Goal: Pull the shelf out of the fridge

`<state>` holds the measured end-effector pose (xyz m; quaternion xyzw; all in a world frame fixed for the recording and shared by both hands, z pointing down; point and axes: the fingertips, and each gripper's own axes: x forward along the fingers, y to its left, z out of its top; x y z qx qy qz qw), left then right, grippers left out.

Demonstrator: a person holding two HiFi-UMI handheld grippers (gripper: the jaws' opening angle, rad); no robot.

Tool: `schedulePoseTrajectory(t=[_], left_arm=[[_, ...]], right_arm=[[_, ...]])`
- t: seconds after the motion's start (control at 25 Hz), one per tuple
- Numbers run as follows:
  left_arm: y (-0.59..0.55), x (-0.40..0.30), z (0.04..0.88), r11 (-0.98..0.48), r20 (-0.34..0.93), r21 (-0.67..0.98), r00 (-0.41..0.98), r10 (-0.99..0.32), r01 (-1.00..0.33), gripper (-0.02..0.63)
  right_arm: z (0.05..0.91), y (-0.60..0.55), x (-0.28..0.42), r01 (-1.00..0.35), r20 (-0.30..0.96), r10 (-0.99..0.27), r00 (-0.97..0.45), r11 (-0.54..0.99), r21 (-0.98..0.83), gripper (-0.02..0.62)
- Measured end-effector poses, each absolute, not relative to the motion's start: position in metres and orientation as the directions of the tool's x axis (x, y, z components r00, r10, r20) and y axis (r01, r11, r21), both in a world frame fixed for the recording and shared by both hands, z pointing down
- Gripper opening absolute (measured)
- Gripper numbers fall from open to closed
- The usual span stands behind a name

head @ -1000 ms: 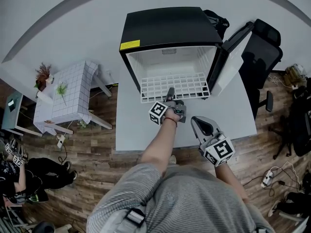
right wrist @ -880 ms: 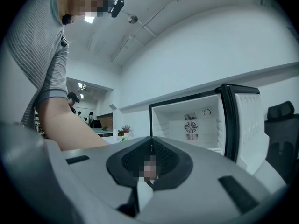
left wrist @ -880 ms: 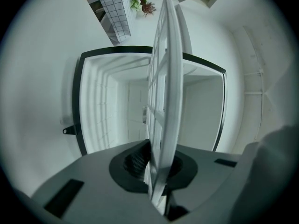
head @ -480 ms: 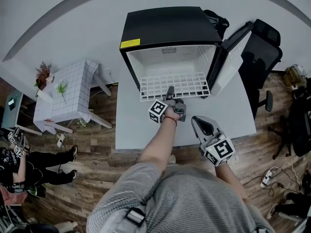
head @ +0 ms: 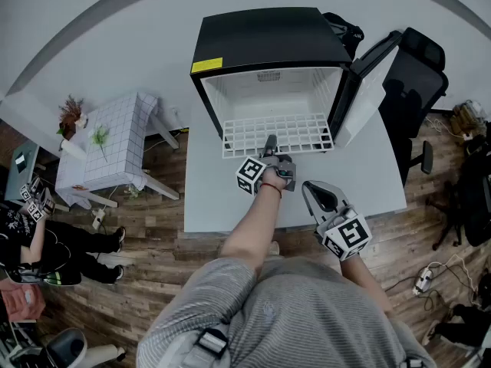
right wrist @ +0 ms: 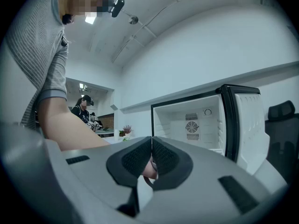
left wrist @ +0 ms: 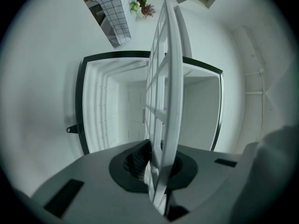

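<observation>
Our left tongs pinch the front rail of the white wire shelf, which reaches ahead of them into the open fridge. Our right tongs, pressed together empty, hover behind them over the counter.

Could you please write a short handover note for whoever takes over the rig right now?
Left tool: shut on the front edge of the white wire shelf, pointing level into the fridge.
Right tool: shut, empty, held back over the table, to the right of the left one.
Done: fridge door open, shelf gripped and partly out.
Left: pull the shelf fully clear of the fridge.
</observation>
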<state>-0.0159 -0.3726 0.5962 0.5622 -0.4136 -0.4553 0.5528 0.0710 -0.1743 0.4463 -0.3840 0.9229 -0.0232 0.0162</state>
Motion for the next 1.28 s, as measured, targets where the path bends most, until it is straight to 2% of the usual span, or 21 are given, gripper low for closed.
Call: schedulePoseTrajectory(t=[0.24,0.6,0.96,1.28], left_arm=[[-0.353,-0.014,0.596,-0.059,-0.073,0.996,0.234,-0.970,0.065,0.028],[-0.310,-0.010,0.556,-0.194,-0.202,0.979,0.236,-0.951,0.059,0.028],[-0.283,-0.006,0.545,-0.168,-0.170,0.985,0.225,-0.959,0.029,0.028],[-0.278,0.001,0.528,-0.189,-0.195,0.981,0.226,-0.954,0.048,0.028]], right_arm=[[0.444,-0.173,0.076,-0.711,-0.025,-0.713,-0.700,0.700,-0.064,0.014],[0.436,-0.163,0.082,-0.706,-0.077,-0.711,-0.699,0.704,-0.076,0.014],[0.435,-0.149,0.084,-0.701,-0.080,-0.704,-0.706,0.710,-0.061,0.014],[0.427,-0.139,0.092,-0.710,-0.087,-0.709,-0.699,0.703,-0.028,0.014]])
